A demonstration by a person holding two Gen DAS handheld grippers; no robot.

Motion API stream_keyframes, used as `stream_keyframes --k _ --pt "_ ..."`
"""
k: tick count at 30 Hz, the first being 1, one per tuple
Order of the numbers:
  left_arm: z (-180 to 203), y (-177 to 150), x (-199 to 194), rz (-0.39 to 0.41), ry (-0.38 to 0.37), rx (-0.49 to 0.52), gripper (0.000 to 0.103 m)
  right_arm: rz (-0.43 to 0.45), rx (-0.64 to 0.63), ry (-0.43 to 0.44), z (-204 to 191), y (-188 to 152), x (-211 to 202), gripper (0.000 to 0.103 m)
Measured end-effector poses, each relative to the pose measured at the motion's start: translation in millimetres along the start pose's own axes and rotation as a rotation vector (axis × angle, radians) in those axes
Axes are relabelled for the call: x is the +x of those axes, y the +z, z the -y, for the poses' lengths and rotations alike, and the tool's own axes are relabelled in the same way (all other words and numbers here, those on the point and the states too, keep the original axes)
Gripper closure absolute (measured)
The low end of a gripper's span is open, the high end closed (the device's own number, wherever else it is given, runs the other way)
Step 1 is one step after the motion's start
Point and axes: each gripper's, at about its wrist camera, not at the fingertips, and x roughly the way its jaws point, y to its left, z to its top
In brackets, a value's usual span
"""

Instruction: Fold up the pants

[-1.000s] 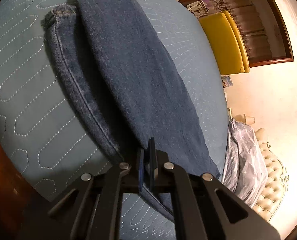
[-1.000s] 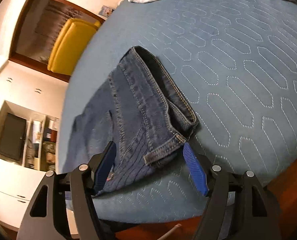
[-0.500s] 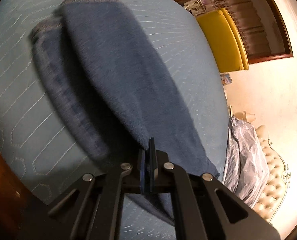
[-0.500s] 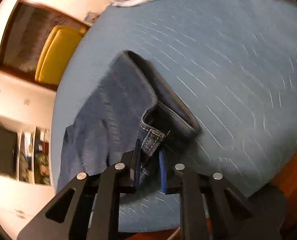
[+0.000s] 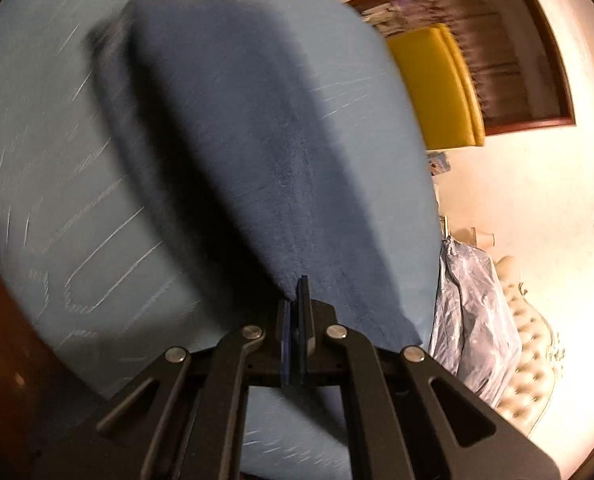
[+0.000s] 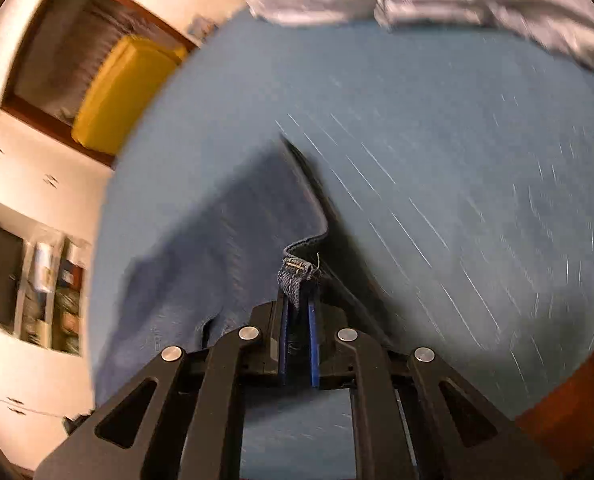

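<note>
Dark blue jeans [image 5: 257, 152] hang over a quilted blue bed [image 5: 57, 220], lifted and blurred by motion. My left gripper [image 5: 297, 300] is shut on the jeans' fabric, with the legs stretching away towards the far hems. In the right wrist view my right gripper [image 6: 299, 300] is shut on the jeans' waistband [image 6: 297, 272]. The rest of the jeans [image 6: 225, 240] drapes down to the left over the bed [image 6: 457, 160].
A yellow chair [image 5: 437, 84] stands in a doorway beyond the bed. Crumpled grey bedding [image 5: 473, 308] lies by a tufted headboard [image 5: 533, 368]. A wall shelf [image 6: 37, 280] shows at left in the right wrist view. A wooden bed edge [image 6: 569, 400] is at lower right.
My right gripper closed on the waistband and lifted it off the bed. My left gripper stayed shut on the fabric and raised it; both views now blur with motion.
</note>
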Motion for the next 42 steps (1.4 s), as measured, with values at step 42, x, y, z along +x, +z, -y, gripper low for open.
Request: stream_keyframes --k 42 --pt "-37 71 -40 0.151 0.026 -0.086 0.100 -0.032 -0.173 -0.274 -25 -4 22 0.097"
